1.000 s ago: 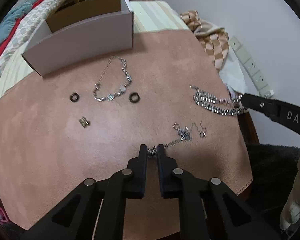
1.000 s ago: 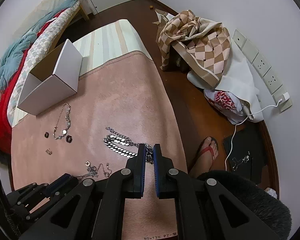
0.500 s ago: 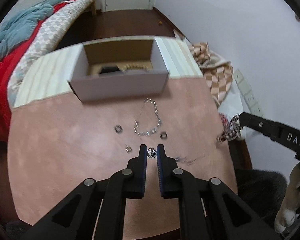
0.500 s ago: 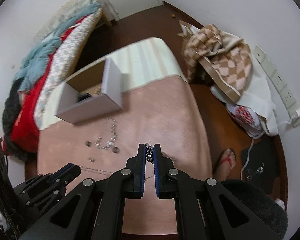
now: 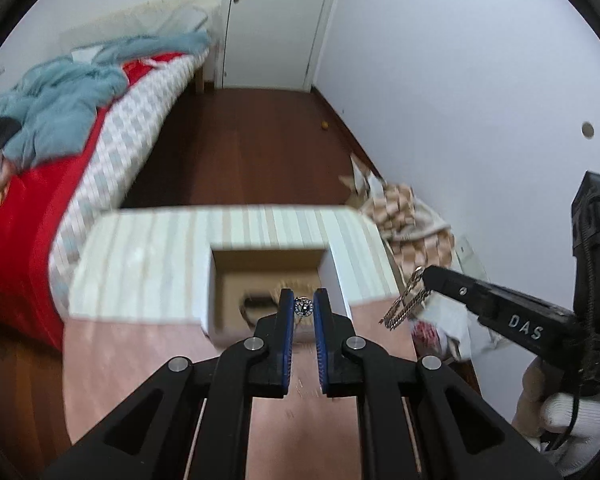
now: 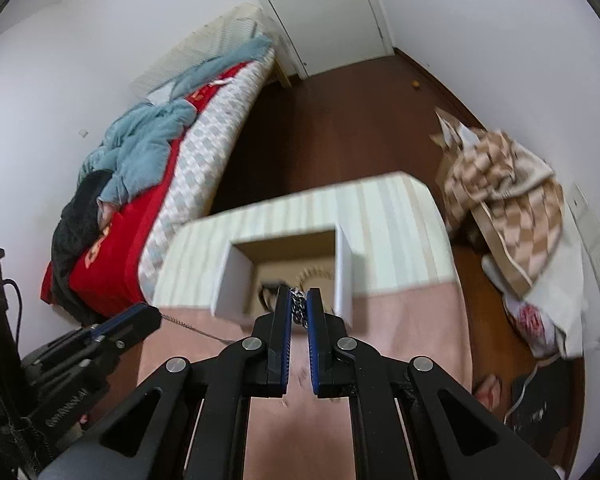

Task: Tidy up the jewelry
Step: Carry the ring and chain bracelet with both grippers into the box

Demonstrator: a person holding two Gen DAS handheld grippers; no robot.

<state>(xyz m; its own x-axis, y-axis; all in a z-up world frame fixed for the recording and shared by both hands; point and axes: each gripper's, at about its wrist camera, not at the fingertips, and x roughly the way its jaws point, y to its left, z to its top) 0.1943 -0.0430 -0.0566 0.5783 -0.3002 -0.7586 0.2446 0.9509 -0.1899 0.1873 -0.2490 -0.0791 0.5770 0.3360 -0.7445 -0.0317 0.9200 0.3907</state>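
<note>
My left gripper is shut on the round sparkling pendant of a thin silver necklace, held in the air in front of the open white box. Its chain trails from the left gripper in the right wrist view. My right gripper is shut on a heavy silver link chain, which hangs in loops in the left wrist view. Both are raised above the pink mat, just short of the box. A dark item and a pale chain lie inside the box.
The box stands on a striped cloth at the table's far end. A bed is at the left. A checked cloth pile and bags lie on the floor to the right, by the wall.
Both grippers have lifted their jewelry off the mat and moved forward and up toward the box. The views have tilted up, so the remaining pieces on the mat have dropped out of sight.
</note>
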